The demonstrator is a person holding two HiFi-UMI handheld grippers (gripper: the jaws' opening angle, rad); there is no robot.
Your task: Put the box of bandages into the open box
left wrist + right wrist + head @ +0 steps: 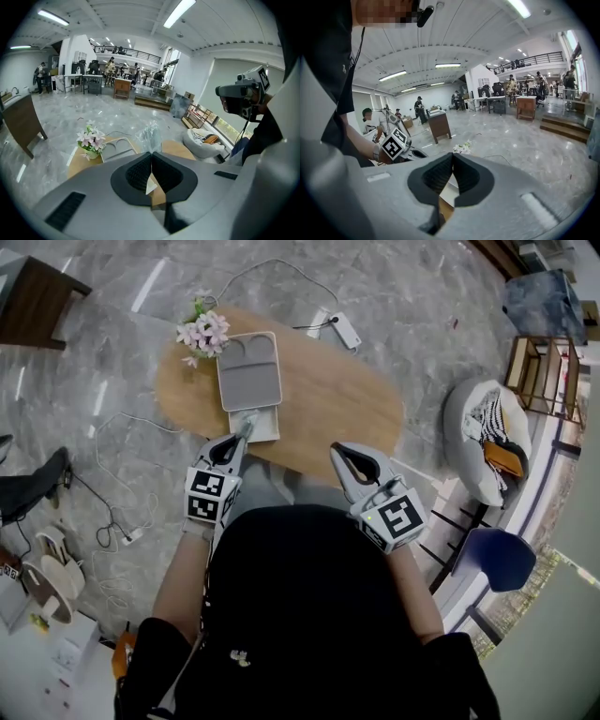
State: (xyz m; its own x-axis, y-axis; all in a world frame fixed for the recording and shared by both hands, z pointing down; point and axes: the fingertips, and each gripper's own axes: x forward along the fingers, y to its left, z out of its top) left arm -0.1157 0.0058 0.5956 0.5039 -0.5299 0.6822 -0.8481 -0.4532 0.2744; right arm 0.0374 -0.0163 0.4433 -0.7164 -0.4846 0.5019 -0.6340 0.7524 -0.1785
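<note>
On the oval wooden table (328, 399) lies an open grey box (249, 371) with moulded compartments, also seen in the left gripper view (117, 152). A white flat box (269, 425) sticks out from under its near end. My left gripper (247, 427) hovers over that near end, shut on a crumpled piece of clear plastic (151, 135) that rises from its tips (151, 152). My right gripper (336, 450) is shut and empty at the table's front edge (453, 154), to the right of the boxes. No printed bandage box can be made out.
A pot of pink flowers (202, 334) stands at the table's far left corner, next to the grey box. A white power strip (342, 329) and cables lie on the floor behind. A white beanbag (487, 437), a blue chair (497, 554) and a wooden rack (544, 371) stand to the right.
</note>
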